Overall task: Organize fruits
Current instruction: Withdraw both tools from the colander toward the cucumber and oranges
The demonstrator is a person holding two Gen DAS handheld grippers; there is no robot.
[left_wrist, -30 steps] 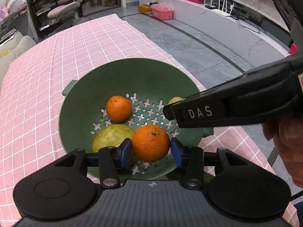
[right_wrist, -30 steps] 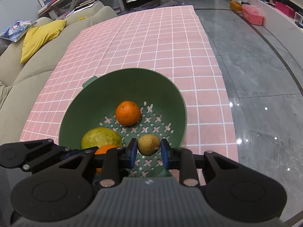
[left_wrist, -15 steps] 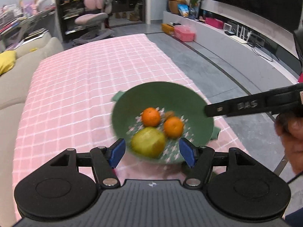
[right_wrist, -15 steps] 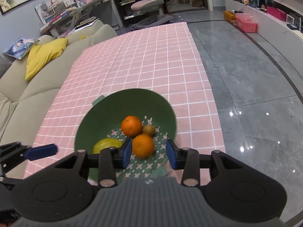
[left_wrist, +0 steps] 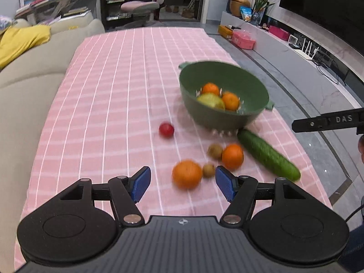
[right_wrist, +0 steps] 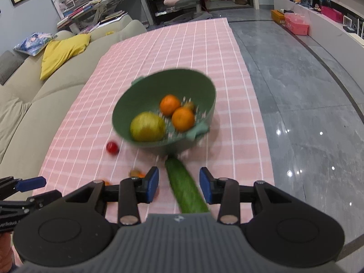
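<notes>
While the green bowl (right_wrist: 145,91) sits on the pink checked cloth (left_wrist: 109,95), it holds 2 oranges (right_wrist: 170,104), a yellow-green fruit (right_wrist: 147,126) and a small brown fruit, half hidden behind the oranges. The frames are blurred around it, so finer detail is lost.

More produce lies loose on the cloth in front of the bowl: a red tomato (left_wrist: 166,130) off to the bowl's left, 2 oranges (left_wrist: 187,174), 2 small brown kiwis (left_wrist: 215,151) nestled beside them, and a long cucumber (left_wrist: 268,154) whose far end lies just beside the bowl's base.

The left gripper (left_wrist: 182,183) hangs over the near group with its blue pads spread wide; nothing is between them or touching them, and the nearest orange and kiwi lie on the cloth beyond the tips. The right gripper (right_wrist: 179,186) has its pads parted too, a narrower gap; in its view the cucumber runs through that gap on the cloth below, clear of both pads. Each gripper is empty, and each shows at the edge of the other's view.
</notes>
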